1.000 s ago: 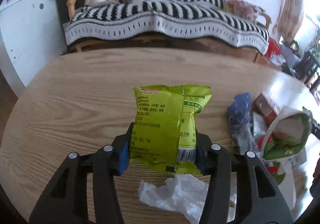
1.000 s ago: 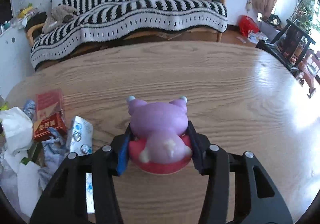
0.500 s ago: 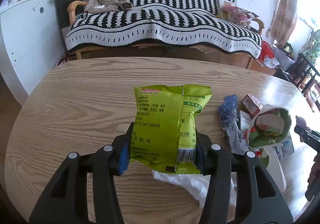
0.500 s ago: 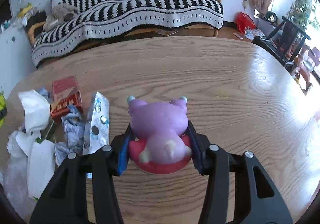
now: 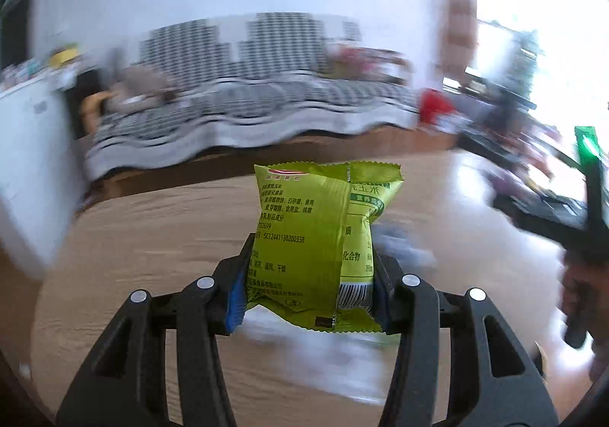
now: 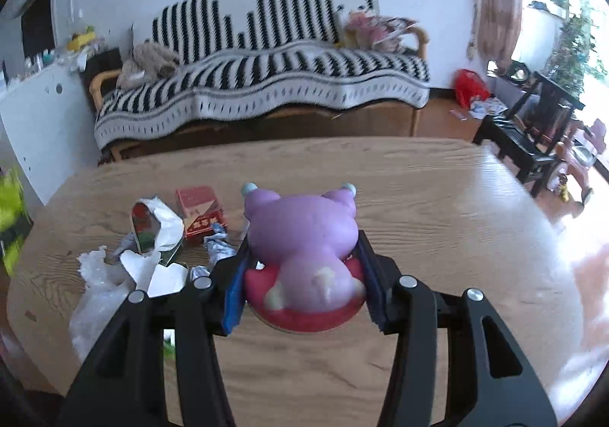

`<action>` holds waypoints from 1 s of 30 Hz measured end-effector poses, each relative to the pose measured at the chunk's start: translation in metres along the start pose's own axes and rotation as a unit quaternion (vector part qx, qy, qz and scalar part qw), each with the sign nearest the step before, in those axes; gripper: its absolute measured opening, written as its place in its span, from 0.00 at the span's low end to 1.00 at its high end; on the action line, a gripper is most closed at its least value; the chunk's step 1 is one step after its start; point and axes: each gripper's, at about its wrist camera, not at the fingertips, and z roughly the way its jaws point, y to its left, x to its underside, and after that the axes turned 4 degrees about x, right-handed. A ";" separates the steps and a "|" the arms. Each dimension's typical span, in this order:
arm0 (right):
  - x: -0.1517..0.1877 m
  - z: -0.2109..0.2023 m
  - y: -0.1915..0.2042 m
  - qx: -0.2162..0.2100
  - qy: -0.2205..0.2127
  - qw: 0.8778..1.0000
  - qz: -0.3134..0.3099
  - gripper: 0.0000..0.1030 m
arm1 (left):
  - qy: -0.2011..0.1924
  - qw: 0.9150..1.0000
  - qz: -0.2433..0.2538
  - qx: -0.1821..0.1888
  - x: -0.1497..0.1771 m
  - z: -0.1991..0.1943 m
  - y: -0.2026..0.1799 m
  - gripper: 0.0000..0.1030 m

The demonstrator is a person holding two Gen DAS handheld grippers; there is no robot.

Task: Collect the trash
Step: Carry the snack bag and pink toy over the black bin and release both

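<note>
the left gripper clamps a green snack packet above the blurred, seemingly wooden table, the right gripper pinches a purple toy, loose trash lying left.

Lime-green snack packet, purple-and-red toy, black-and-white striped sofa throw, red box

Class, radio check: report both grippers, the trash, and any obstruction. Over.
Left gripper shut on green snack packet. Right gripper shut on purple toy. Wrappers, red box remain on table. No obstruction visible.
</note>
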 end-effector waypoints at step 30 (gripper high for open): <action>0.301 -0.060 -0.254 0.015 0.181 0.925 0.333 0.50 | 0.320 0.911 0.105 0.237 0.180 0.097 -0.321 0.48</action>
